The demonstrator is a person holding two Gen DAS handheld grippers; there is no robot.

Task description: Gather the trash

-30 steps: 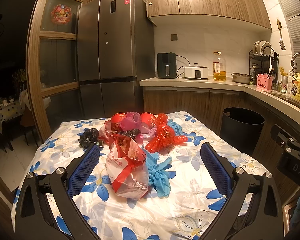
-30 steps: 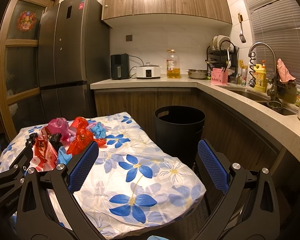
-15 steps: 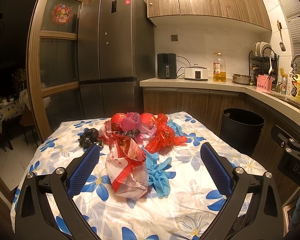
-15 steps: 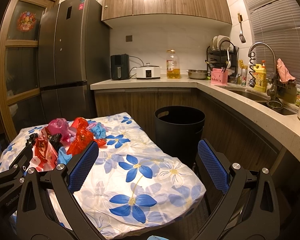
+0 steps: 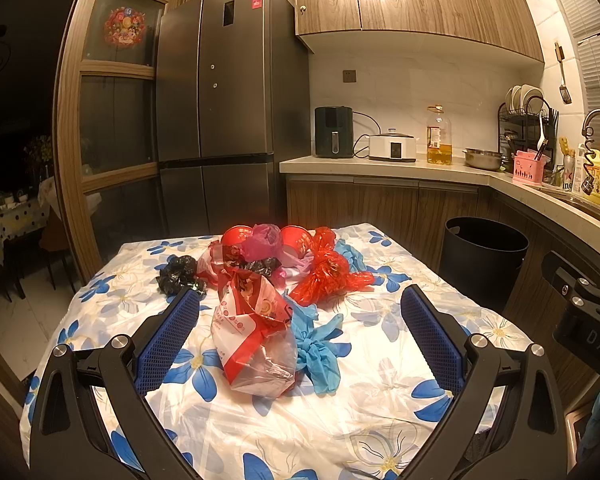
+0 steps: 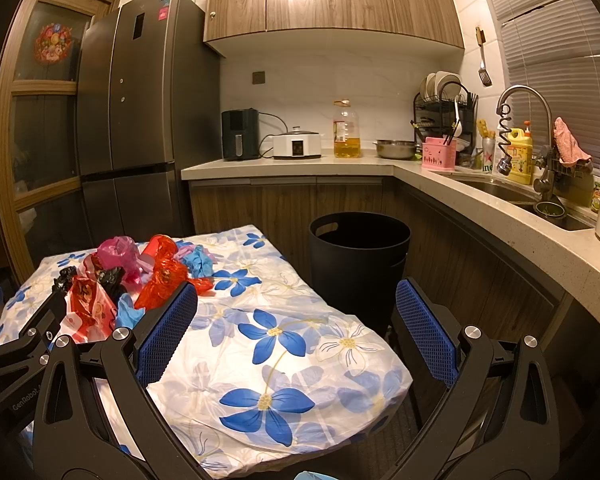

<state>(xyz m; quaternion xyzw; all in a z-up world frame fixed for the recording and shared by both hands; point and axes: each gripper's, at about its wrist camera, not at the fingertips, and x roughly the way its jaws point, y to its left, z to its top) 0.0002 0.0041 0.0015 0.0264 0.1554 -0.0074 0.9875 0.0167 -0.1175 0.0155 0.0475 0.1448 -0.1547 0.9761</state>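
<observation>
- Left wrist view: left gripper (image 5: 300,330) spread wide, empty, facing a red-and-white plastic bag (image 5: 252,336) on the floral tablecloth (image 5: 380,420).
- The bag looks light, soft, slippery; best pinched at its crumpled top.
- Right gripper (image 6: 296,330) also spread, empty, near the black bin (image 6: 358,264).

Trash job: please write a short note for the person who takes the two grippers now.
Left gripper: open, empty, aimed at the trash pile from the near side.
Right gripper: open, empty, over the table's right part, facing the bin.
Trash all on the table: red-white bag nearest, blue gloves beside it, red bag, black bag, pink bag and more behind.
Bin on the floor to the table's right; inside looks dark, contents cannot be told.
Done: nothing picked. Left: everything.
</observation>
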